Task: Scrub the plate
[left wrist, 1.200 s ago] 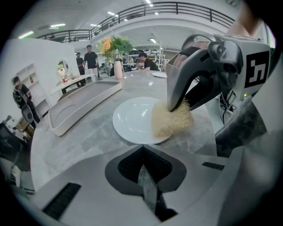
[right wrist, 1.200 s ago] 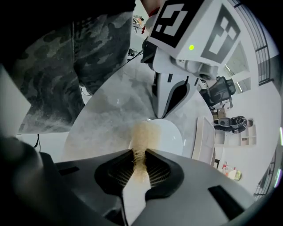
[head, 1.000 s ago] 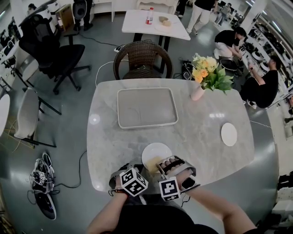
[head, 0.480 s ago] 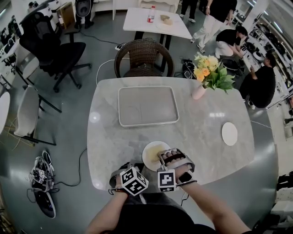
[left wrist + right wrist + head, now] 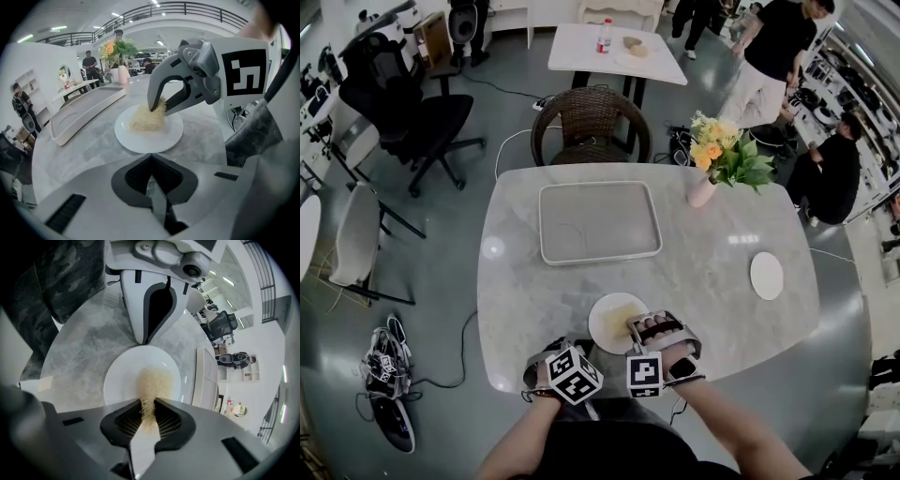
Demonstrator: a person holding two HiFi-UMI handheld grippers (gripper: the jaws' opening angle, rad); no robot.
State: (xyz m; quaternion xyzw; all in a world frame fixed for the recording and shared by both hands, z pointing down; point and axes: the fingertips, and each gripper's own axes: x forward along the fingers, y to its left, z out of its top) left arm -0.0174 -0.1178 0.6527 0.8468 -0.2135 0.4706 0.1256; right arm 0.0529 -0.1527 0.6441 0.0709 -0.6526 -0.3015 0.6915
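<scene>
A round white plate [image 5: 609,319] lies near the table's front edge, also seen as plate [image 5: 140,138] and plate [image 5: 124,376]. My right gripper [image 5: 639,330] is shut on a pale straw-coloured fibre scrubber [image 5: 151,383], which presses on the plate's middle. The scrubber [image 5: 146,119] sits under the right gripper's fingertips [image 5: 154,105]. My left gripper [image 5: 572,373] is at the table's edge, jaws shut. Its tips [image 5: 151,158] sit right at the plate's near rim, and in the right gripper view the left gripper [image 5: 143,339] touches that rim.
A large pale tray [image 5: 600,222] lies in the table's middle, beyond the plate. A vase of yellow flowers [image 5: 712,159] stands back right, a small white disc [image 5: 767,276] at the right. A wicker chair [image 5: 591,120] is behind the table. People stand at the far right.
My right gripper with the scrubber has shifted slightly over the plate. The left gripper has hardly moved. A person in the background has walked to the right.
</scene>
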